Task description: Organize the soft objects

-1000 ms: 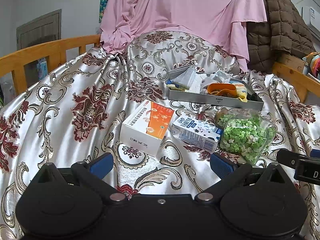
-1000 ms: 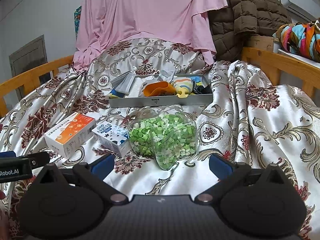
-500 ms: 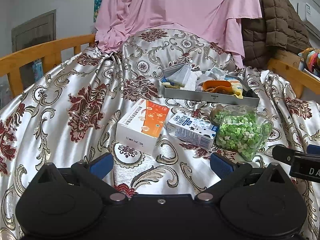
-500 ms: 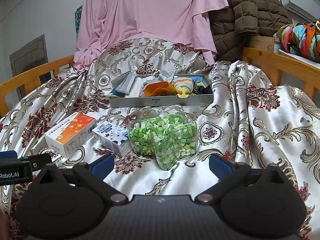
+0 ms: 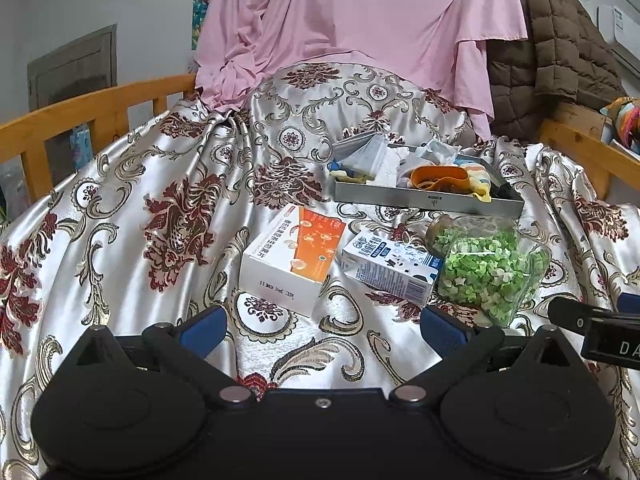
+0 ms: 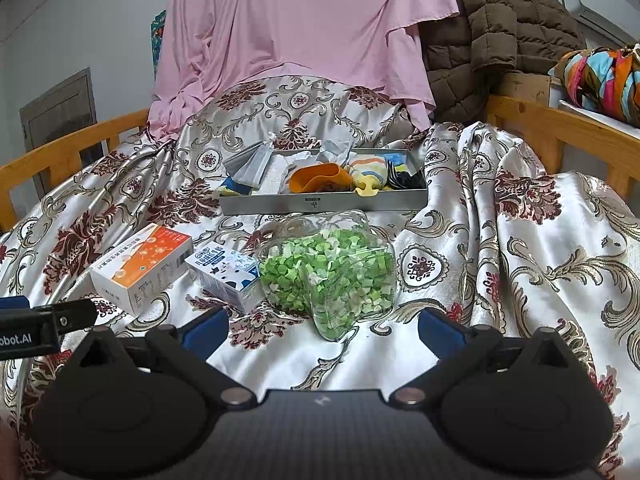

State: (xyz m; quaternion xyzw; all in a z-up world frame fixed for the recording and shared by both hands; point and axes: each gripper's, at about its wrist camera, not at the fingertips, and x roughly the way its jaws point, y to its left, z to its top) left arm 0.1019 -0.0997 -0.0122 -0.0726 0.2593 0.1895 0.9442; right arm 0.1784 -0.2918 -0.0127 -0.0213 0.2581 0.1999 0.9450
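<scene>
Resting in the metal tray (image 6: pixel 324 204), the soft objects (image 6: pixel 366 174) lie heaped at the far centre of the satin bedspread (image 6: pixel 520 248). Nearer, from left to right: an orange-and-white box (image 5: pixel 290 258), a milk carton (image 5: pixel 390 266) and a clear jar of green pieces (image 6: pixel 328 272), the carton touching the jar. The left gripper (image 5: pixel 320 332) and right gripper (image 6: pixel 322 330) hover above the spread, fingers spread wide and empty.
</scene>
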